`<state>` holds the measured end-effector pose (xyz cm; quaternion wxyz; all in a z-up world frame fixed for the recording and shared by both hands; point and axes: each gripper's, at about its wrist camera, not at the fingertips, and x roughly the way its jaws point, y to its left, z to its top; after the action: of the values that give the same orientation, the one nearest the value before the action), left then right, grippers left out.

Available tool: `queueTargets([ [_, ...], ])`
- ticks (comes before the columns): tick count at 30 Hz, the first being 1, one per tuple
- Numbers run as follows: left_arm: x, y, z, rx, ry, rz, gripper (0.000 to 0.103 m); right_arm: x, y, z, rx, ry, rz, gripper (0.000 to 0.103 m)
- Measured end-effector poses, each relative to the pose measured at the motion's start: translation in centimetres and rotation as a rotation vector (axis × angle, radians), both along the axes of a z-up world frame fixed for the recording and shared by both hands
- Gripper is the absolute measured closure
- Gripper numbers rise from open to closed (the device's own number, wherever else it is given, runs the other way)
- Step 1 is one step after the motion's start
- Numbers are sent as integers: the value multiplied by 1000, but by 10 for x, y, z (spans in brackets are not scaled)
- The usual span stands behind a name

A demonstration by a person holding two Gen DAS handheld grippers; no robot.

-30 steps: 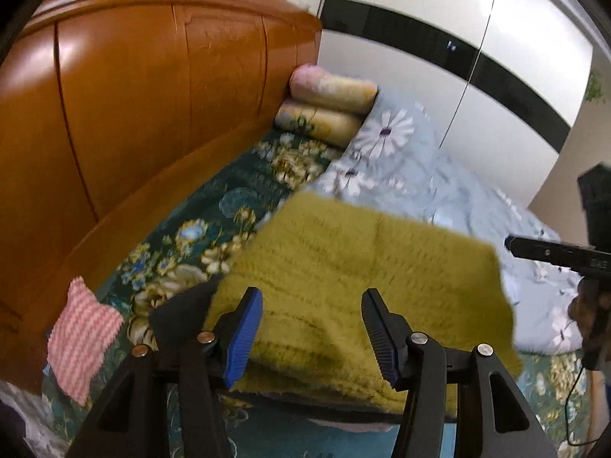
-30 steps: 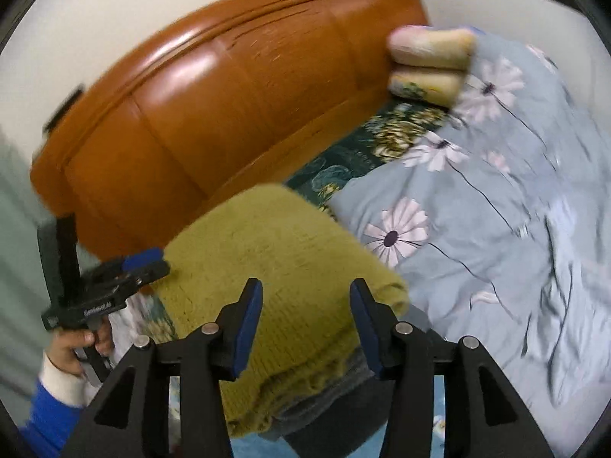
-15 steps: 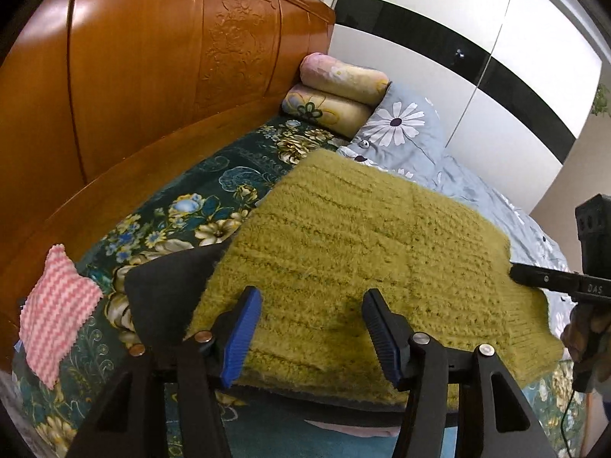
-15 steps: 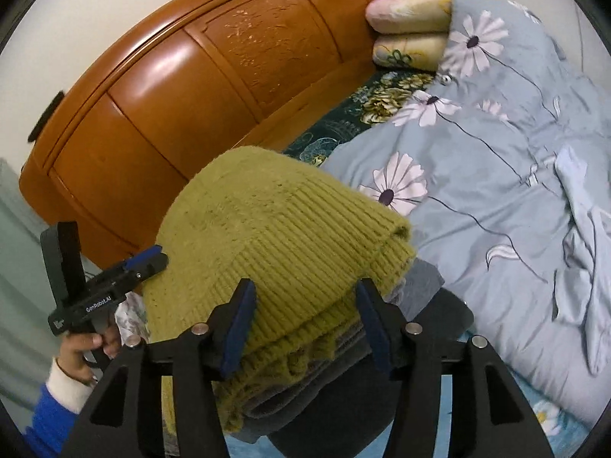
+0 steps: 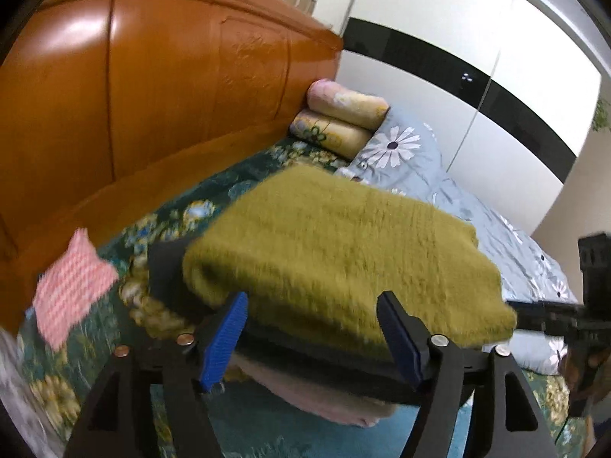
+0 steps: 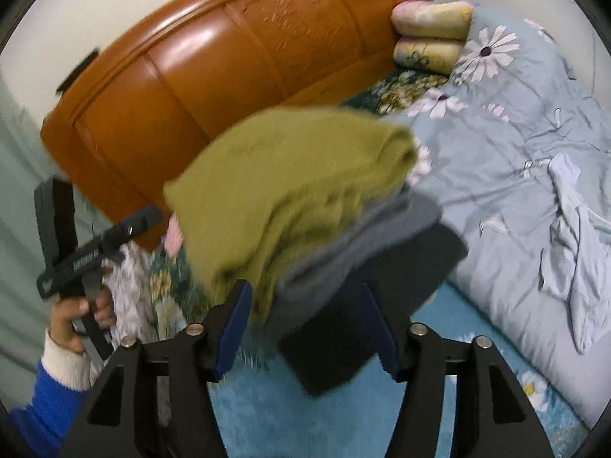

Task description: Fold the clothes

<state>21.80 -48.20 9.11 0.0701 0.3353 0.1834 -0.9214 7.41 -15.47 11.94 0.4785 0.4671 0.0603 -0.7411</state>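
Observation:
A stack of folded clothes lies on the bed: an olive knit sweater [image 5: 343,252] [image 6: 290,175] on top, then a grey garment [image 6: 362,240], a black one [image 6: 382,286] and a pink one [image 5: 324,397] at the bottom. My left gripper [image 5: 313,337] is at the stack's near edge, its jaws opening, the edge between the blue pads without being squeezed. My right gripper [image 6: 305,328] is at a corner of the stack, its jaws also opening around the black garment. Each gripper shows in the other's view, the right gripper [image 5: 553,316] and the left gripper [image 6: 91,252], held by a hand [image 6: 76,313].
A wooden headboard [image 5: 152,114] stands behind the bed, with two rolled pillows [image 5: 343,114] against it. A grey daisy duvet [image 6: 515,152] fills the right side. A pink-and-white cloth [image 5: 72,290] lies on the green floral sheet [image 5: 214,198]. White wardrobe doors [image 5: 477,76] stand beyond.
Both grippers' jaws have spread wider. The stack has come lower toward the bed, and the black and pink layers under the sweater now show in the left wrist view.

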Motion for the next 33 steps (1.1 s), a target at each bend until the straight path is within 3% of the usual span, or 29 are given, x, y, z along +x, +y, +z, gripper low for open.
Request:
queueTargets([
  [5, 9, 18, -25, -2, -61, 18, 21, 24, 0, -18, 78, 35, -3, 40],
  [9, 17, 37, -38, -28, -68, 40, 10, 36, -1, -24, 81, 67, -4, 24],
  [17, 20, 50, -55, 22, -66, 65, 0, 54, -9, -37, 132, 111, -4, 21],
  [19, 21, 52, -56, 35, -56, 67, 0, 57, -11, -39, 144, 124, -15, 6],
  [20, 22, 52, -55, 33, -53, 70, 0, 59, -11, -39, 145, 131, -20, 5],
  [26, 25, 55, -56, -9, -52, 81, 0, 63, -13, -41, 163, 164, -54, 4],
  [33, 31, 52, -61, 62, -30, 52, 0, 68, -19, -43, 172, 208, -78, 3],
])
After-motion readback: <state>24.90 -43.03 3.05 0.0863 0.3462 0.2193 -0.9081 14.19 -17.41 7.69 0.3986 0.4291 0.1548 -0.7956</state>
